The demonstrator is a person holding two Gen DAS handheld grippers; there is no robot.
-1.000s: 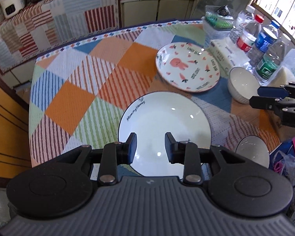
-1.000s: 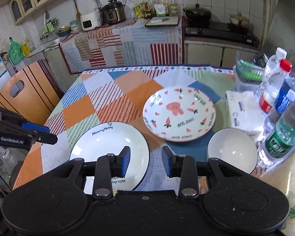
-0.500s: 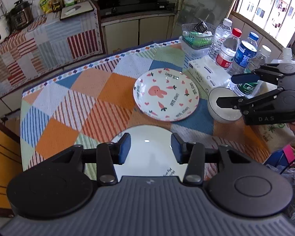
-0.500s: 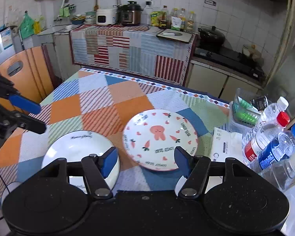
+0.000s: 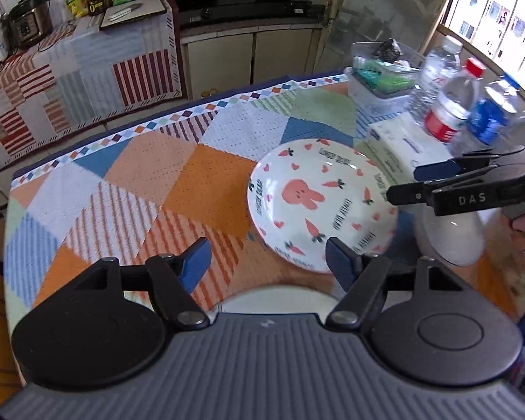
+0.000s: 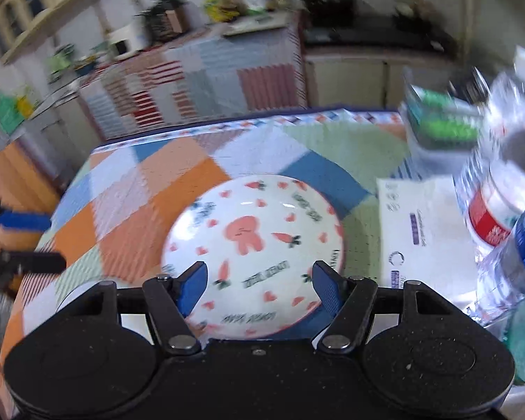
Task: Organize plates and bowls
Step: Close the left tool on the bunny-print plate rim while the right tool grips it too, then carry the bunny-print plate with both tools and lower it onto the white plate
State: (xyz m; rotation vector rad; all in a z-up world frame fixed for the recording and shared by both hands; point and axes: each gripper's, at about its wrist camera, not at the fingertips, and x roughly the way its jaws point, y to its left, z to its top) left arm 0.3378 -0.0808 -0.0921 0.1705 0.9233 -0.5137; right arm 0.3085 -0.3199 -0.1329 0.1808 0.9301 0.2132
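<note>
White rabbit-and-carrot plate [image 6: 253, 241] lies on the patchwork tablecloth [image 5: 129, 189]; left gripper [image 5: 267, 262] is opening, right gripper [image 6: 257, 281] gapes wide, both holding nothing

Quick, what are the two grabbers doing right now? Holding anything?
Left hand-held gripper: jaws opening, nothing between them.
Right hand-held gripper: open, holding nothing, above the bunny plate.

table [image 5: 129, 189] bears all | rabbit plate [image 5: 318, 203] at centre | plain plate [image 5: 280, 299] at its 6 o'clock, near edge | bowl [image 5: 451, 234] at 3 o'clock | tissue pack [image 5: 395, 143] at 2 o'clock | bottles [image 5: 451, 112] beyond the pack, 2 o'clock | lidded box [image 5: 381, 84] at 1 o'clock | kitchen counter [image 5: 87, 63] behind table, 11 o'clock
</note>
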